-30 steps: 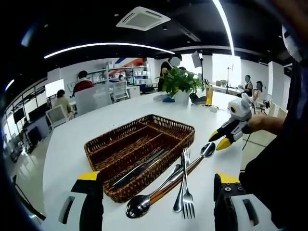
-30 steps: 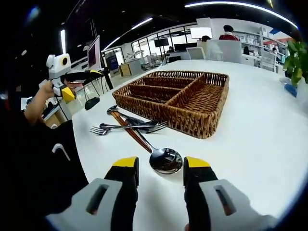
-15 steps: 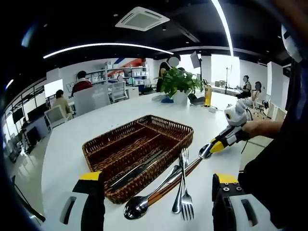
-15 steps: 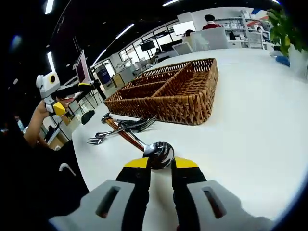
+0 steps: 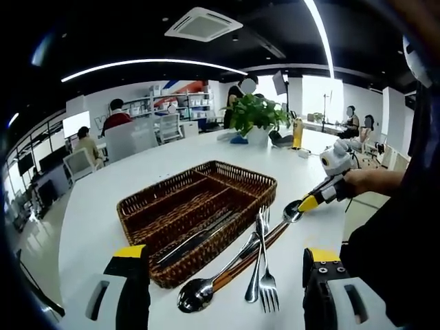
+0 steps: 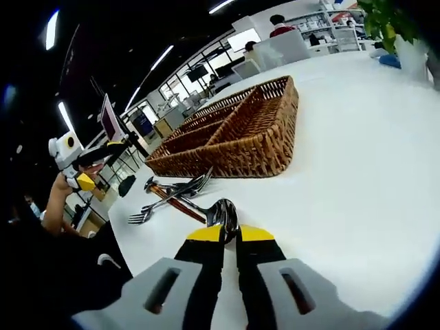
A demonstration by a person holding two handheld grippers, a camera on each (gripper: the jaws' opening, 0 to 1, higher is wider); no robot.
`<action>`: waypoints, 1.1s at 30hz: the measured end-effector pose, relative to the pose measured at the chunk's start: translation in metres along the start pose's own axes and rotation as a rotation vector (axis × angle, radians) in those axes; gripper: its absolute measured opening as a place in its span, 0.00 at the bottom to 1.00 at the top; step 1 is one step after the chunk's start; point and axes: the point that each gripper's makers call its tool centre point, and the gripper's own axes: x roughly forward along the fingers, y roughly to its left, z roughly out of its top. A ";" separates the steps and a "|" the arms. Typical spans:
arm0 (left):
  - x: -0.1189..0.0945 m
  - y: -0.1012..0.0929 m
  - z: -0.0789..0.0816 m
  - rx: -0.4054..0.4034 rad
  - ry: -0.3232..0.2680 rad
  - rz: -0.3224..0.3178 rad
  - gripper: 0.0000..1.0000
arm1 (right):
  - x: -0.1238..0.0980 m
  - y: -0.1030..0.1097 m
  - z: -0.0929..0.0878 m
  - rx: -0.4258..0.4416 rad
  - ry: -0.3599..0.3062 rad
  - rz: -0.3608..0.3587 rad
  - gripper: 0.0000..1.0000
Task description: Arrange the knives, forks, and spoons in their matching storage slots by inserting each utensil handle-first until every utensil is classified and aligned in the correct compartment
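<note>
right gripper (image 6: 231,232) had narrowed from wide apart to clamped on the spoon (image 6: 223,212) bowl — pickup begun; left gripper (image 5: 218,254) hung open, idle beside the basket (image 5: 199,206).

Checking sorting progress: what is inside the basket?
The basket holds dark knives in its near long slot. The other slots look bare, though the wicker walls hide parts of their floors.

Two tong-mounted views, facing each other across the cutlery

The left gripper view looks from farther back, down over the tabletop (image 5: 103,199) toward the wicker tray (image 5: 199,206); the right gripper view sits low and close at the spoon (image 6: 223,212), facing back. Both share tray, loose cutlery and tabletop.
</note>
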 end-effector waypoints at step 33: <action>0.011 -0.009 -0.029 -0.004 0.074 -0.039 0.96 | 0.001 -0.030 -0.023 0.482 -0.115 -0.018 0.00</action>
